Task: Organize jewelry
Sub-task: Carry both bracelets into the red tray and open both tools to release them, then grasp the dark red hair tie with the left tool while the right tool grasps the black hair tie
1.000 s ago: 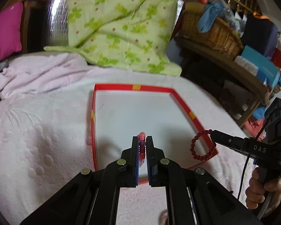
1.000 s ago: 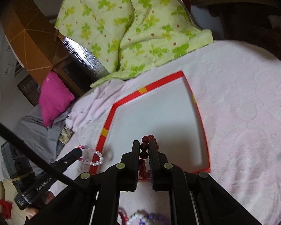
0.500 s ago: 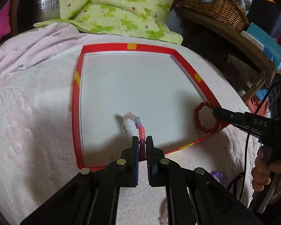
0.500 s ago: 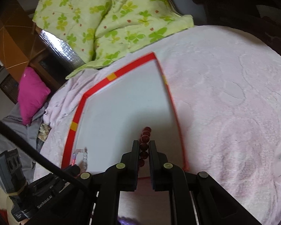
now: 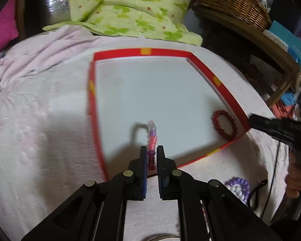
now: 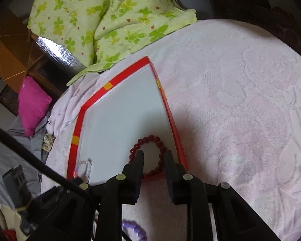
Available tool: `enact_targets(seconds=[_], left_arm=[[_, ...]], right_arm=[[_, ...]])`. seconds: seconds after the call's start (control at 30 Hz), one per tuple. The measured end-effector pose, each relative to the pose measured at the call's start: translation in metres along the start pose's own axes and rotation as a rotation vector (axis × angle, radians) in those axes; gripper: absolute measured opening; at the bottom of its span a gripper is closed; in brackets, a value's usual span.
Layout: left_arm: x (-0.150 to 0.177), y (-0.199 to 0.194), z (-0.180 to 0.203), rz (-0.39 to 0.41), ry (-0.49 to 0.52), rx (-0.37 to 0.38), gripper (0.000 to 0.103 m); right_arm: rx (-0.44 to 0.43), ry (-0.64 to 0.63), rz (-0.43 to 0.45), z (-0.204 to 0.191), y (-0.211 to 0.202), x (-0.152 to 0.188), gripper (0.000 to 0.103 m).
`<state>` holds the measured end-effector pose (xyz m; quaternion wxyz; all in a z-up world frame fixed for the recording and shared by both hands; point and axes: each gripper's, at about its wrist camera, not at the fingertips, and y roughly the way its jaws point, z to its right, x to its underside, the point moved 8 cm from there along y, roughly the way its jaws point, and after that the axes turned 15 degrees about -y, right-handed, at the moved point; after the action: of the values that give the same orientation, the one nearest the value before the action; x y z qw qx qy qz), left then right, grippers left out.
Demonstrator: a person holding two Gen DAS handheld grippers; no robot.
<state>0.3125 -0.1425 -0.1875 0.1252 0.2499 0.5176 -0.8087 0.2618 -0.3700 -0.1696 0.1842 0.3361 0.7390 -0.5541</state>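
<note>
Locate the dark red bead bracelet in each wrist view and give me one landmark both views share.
Left wrist view: the dark red bead bracelet lies flat in the tray's near right corner, right of centre.
Right wrist view: the bracelet lies at lower centre, partly behind the open right gripper.
Shared landmark: the red-rimmed tray with yellow patches.
</note>
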Motion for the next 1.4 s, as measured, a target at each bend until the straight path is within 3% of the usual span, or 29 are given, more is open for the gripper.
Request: enact_targets(seconds=[0.03, 0.2, 0.23, 0.43, 0.67, 1.03, 1.4], left_arm=[[-0.001, -0.005, -0.002, 0.013, -0.007, 0.004, 0.012], [-0.001, -0.042, -0.005, 0.121, 0.008, -0.003, 0.043], [0.001, -0.048, -0.005, 0.136, 0.013, -0.011, 0.044], [0.029, -0.077, -0.009, 0.147, 0.037, -0.006, 0.045], [0.075, -0.093, -0.017, 0.109, 0.041, -0.002, 0.045], [0.078, -0.079, -0.024, 0.073, 0.016, -0.012, 0.045], [0.083, -0.069, 0.002, 0.042, 0.087, 0.030, 0.045]], right_arm=[[-0.003, -0.010, 0.001, -0.002, -0.004, 0.002, 0.024], [-0.019, -0.088, 0.000, -0.008, -0.032, 0.018, 0.024], [-0.019, -0.097, -0.001, -0.008, -0.037, 0.021, 0.024], [-0.040, -0.100, -0.001, -0.001, -0.070, 0.046, 0.024], [-0.179, 0.004, -0.068, -0.012, -0.079, 0.093, 0.024], [-0.089, 0.095, -0.146, 0.003, -0.050, 0.107, 0.025], [-0.067, 0.088, -0.138, 0.000, -0.030, 0.100, 0.025]])
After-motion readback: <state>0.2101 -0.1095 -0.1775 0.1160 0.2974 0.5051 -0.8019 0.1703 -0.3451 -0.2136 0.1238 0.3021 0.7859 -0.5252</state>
